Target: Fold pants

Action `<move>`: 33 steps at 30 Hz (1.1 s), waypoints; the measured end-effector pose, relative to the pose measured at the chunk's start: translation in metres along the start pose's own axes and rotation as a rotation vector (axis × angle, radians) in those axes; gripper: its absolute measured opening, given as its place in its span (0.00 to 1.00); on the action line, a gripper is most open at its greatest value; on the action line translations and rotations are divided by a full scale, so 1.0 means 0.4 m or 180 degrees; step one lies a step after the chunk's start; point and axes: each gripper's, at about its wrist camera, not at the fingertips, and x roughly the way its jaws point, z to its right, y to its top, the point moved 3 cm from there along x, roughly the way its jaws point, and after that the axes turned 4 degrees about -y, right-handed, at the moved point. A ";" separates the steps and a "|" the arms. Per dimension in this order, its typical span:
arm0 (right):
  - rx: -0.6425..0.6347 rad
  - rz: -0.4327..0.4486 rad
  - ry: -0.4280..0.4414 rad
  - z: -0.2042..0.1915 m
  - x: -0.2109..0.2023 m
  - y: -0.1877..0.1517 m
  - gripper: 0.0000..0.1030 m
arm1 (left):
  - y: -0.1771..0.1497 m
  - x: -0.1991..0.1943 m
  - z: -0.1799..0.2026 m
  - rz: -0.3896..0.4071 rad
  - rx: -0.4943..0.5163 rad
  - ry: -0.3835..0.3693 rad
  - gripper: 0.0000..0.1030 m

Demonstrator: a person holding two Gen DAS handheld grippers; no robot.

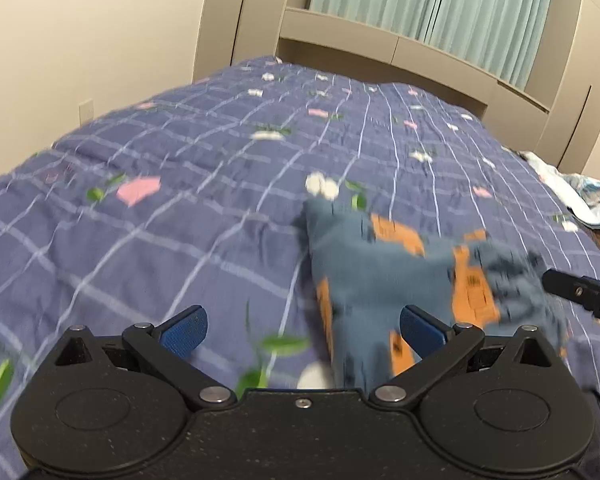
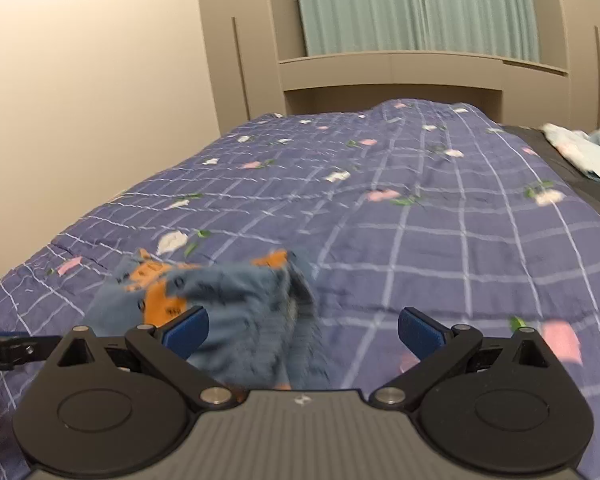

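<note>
Right gripper (image 2: 302, 330) spread wide, blue pads (image 2: 187, 330) apart, nothing between them but blurred cloth. Pants (image 2: 236, 300), blue with orange patches, bunched on the checked purple bedspread (image 2: 440, 240), nearer the left pad. Other gripper (image 2: 18, 348) poking in at the left edge. Pale laundry (image 2: 580, 148) heaped far right. Green curtain (image 2: 416, 4) behind.

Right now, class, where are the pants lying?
The pants lie crumpled on the blue checked quilt, right of centre in the left wrist view, near the bed's foot.
</note>
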 end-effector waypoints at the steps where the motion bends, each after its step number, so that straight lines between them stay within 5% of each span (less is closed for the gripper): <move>1: -0.0032 -0.0007 0.0016 -0.009 0.014 0.009 1.00 | 0.012 0.015 0.004 0.0018 0.0020 0.0005 0.99; 7: -0.0171 -0.0049 0.0049 -0.046 0.098 0.039 1.00 | 0.061 0.100 0.018 0.0041 0.0077 0.0052 0.99; 13: -0.0104 -0.0176 -0.0240 -0.013 0.165 0.027 1.00 | 0.059 0.168 -0.004 -0.0083 -0.0051 0.0132 1.00; 17: 0.0027 -0.0273 -0.0165 0.014 0.192 0.001 1.00 | 0.034 0.170 -0.009 0.0073 0.0005 0.0090 1.00; 33: 0.0089 -0.0200 0.0022 0.011 0.118 0.000 1.00 | 0.041 0.121 -0.021 -0.0051 -0.0195 0.0001 0.99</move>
